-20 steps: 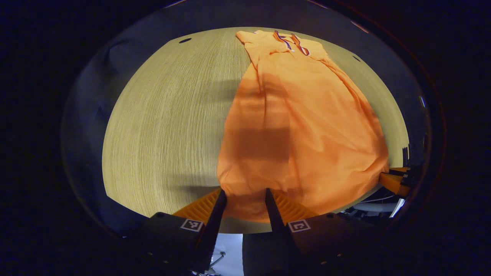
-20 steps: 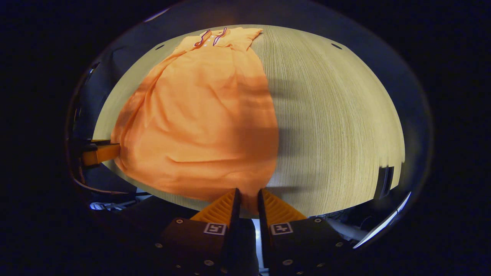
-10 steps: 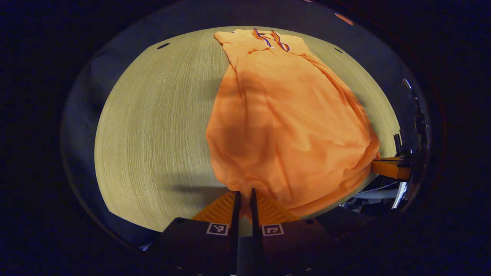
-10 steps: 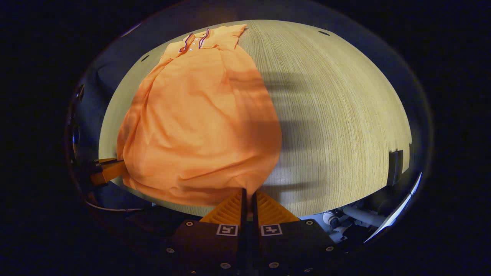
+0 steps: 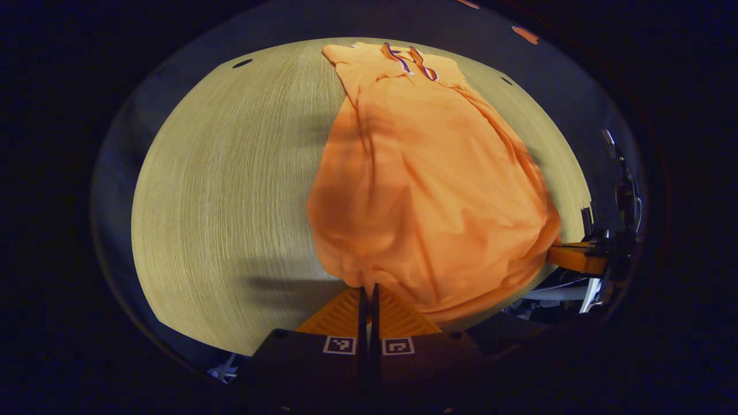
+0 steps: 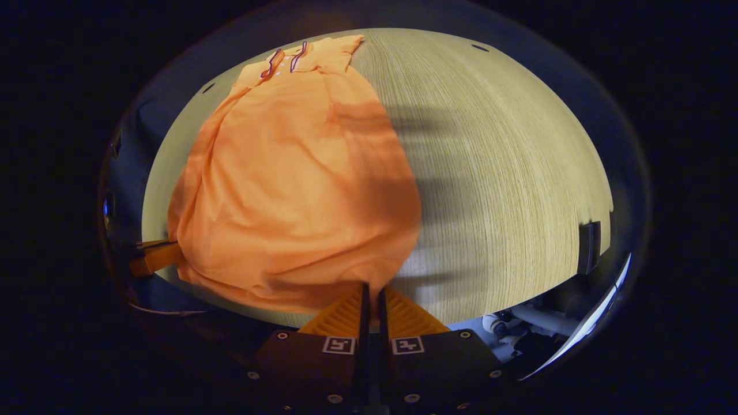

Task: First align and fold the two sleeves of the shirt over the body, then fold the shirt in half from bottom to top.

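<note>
In the left gripper view, the left gripper (image 5: 369, 288) is sitting at the near edge of the table (image 5: 230, 190) with its 2 fingers pressed together on the bottom hem of the orange shirt (image 5: 426, 190). The shirt is lying lengthwise on the wood, collar (image 5: 410, 59) at the far end, hem toward me, its body narrow with the sleeves apparently already folded in. The fabric is bunching a little near the grip. Off to the right, the right gripper (image 5: 568, 257) is meeting the other hem corner.

In the right gripper view, the right gripper (image 6: 372, 288) is likewise clamped, both fingers closed on the hem corner of the shirt (image 6: 300, 184), which is spreading away toward the collar (image 6: 285, 59). At the left edge, the left gripper (image 6: 151, 260) is touching the opposite corner. The table (image 6: 507, 173) to the right is bare wood.

The step in hand looks like the bottom-to-top fold. To do it well, I would say both grippers should be lifting together, keeping the hem taut between them and level, then carrying it forward over the body so the hem is landing square on the shoulders beside the collar. Uneven height or speed could be skewing the fold or dragging the folded sleeves out.
</note>
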A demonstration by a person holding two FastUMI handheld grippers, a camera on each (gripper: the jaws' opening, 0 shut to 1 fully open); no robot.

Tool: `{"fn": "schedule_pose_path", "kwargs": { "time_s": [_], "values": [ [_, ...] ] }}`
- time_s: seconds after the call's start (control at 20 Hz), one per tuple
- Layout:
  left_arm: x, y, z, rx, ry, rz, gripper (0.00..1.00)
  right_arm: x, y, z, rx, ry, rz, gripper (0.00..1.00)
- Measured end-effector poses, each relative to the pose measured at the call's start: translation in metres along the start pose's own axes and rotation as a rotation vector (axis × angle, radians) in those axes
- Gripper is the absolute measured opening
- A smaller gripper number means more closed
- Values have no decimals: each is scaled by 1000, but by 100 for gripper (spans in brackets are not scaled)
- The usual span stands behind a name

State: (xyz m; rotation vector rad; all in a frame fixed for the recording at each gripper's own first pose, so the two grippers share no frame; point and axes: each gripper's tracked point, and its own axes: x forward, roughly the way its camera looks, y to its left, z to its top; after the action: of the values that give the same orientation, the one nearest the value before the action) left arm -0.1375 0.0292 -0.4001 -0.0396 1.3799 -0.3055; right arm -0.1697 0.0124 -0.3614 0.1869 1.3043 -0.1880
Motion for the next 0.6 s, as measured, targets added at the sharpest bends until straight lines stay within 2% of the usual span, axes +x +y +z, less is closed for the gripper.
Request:
{"fn": "schedule_pose_path", "kwargs": {
  "time_s": [0.05, 0.1, 0.35, 0.5, 0.6],
  "values": [
    [-1, -2, -3, -12, 3, -10, 2, -1, 0, 4, -29, -29, -1, 9],
    [-1, -4, -3, -20, 2, -22, 2, 1, 0, 2, -31, -24, 6, 0],
    [-8, -5, -2, -29, -39, -28, 2, -3, 7, 3, 80, -44, 112, 0],
    [-15, -10, 0, -38, -57, -36, 2, -14, 20, 15, 133, -90, 232, 0],
    [-20, -11, 4, -45, -79, -24, 2, -20, 19, 22, 133, -110, 265, 0]
  ]
}}
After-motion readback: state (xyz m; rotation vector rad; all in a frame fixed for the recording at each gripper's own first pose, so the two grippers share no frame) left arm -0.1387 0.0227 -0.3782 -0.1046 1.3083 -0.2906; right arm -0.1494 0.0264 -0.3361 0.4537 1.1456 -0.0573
